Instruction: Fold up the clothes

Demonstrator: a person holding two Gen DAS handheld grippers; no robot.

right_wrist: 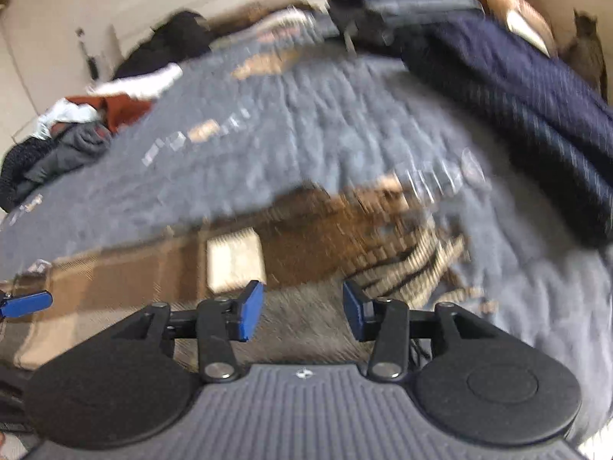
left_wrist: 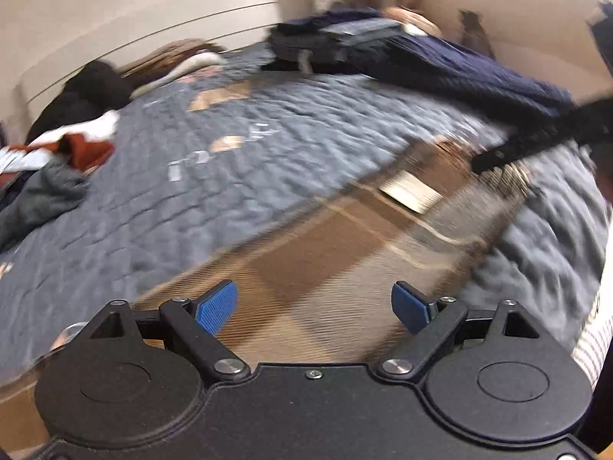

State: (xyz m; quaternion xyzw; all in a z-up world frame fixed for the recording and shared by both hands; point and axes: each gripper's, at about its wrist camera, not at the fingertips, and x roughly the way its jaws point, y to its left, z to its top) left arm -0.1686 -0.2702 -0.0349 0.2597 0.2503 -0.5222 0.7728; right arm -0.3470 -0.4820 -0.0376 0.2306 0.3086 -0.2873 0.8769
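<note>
Scarf lies flat just ahead of your left tongs and right tongs, both wide and empty, ready for gripping.

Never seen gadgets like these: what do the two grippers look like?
Each has two blue ribbed fingertip pads on black hinged links with silver screws. The left gripper has a smooth black body with round discs; the right gripper has a grey ridged centre panel between black discs.

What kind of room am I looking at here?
Most likely a bedroom. A bed covered with a grey quilt fills the view, with a brown plaid garment spread on it, a heap of loose clothes at one side and a stack of folded dark clothes at the far end.
</note>
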